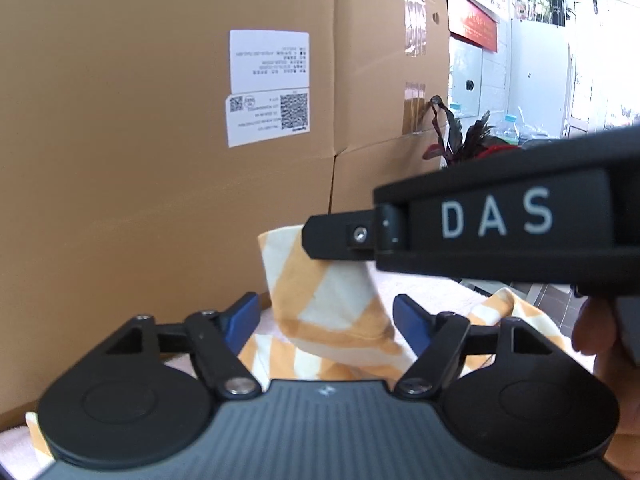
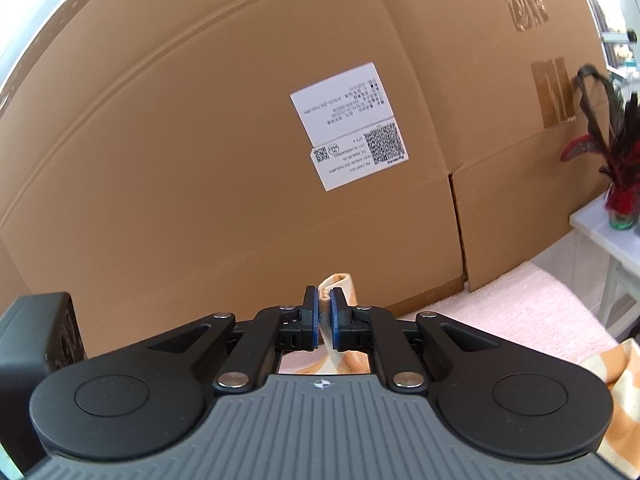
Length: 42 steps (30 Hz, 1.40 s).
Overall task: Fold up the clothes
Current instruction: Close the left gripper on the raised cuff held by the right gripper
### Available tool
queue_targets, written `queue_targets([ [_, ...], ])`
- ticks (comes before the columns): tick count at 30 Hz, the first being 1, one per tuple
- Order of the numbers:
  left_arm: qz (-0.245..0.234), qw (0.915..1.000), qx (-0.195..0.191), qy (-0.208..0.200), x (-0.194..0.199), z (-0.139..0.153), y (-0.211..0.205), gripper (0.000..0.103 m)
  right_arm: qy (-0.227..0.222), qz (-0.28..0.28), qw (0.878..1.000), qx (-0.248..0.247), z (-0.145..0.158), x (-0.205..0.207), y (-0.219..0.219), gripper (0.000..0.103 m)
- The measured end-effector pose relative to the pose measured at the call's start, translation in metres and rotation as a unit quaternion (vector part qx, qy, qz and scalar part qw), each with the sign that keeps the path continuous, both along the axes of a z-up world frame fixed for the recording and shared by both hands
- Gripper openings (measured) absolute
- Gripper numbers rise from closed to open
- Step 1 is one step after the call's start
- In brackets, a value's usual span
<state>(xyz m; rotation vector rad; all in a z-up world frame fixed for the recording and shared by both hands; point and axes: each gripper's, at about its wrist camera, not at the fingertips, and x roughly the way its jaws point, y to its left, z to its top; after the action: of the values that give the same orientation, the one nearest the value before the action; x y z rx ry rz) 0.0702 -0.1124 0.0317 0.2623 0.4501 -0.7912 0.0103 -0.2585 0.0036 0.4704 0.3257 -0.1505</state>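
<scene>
an orange and cream striped cloth garment [image 1: 328, 312] is lifted up by one corner above a pale pink fluffy towel [image 2: 520, 304] that is spread over the table. the corner is pinched tight between the blue pads of the right gripper [image 2: 325, 320], and its fingers are closed to a narrow gap with the cloth squeezed in between. in the left wrist view, the right gripper [image 1: 340, 236] is seen from the side as a black bar with the letters "das" on it, and the cloth is seen hanging down from its tip. part of a hand [image 1: 600, 332] is seen under that bar.

the left gripper [image 1: 325, 316] is held wide, with its blue fingers [image 1: 412, 322] spread on both sides of the hanging cloth. nothing is gripped by it. the rest of the garment is laid in folds on the towel below.

a big brown cardboard box [image 2: 200, 140] with a white paper label [image 2: 348, 126] is stood just behind the towel. a dark red leafy plant [image 2: 618, 168] is seen on a white shelf to the right.
</scene>
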Motion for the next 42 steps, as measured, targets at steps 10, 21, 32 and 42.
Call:
queue_targets([
  [10, 0.007, 0.9999, -0.015, 0.002, 0.004, 0.0, 0.001, 0.075, 0.0, -0.006, 1.0, 0.01, 0.002, 0.002, 0.011, 0.008],
  [21, -0.001, 1.0, -0.005, 0.008, -0.003, -0.004, 0.005, 0.019, -0.002, -0.014, 1.0, 0.012, 0.004, 0.003, 0.024, 0.007],
  [32, 0.008, 0.9998, -0.014, 0.011, -0.005, -0.003, 0.006, 0.005, -0.002, -0.008, 1.0, 0.018, 0.005, 0.005, 0.03, 0.007],
  [42, 0.023, 0.9992, -0.034, 0.005, -0.002, 0.004, 0.014, 0.003, -0.016, -0.017, 0.997, 0.068, 0.004, 0.0, 0.021, 0.026],
])
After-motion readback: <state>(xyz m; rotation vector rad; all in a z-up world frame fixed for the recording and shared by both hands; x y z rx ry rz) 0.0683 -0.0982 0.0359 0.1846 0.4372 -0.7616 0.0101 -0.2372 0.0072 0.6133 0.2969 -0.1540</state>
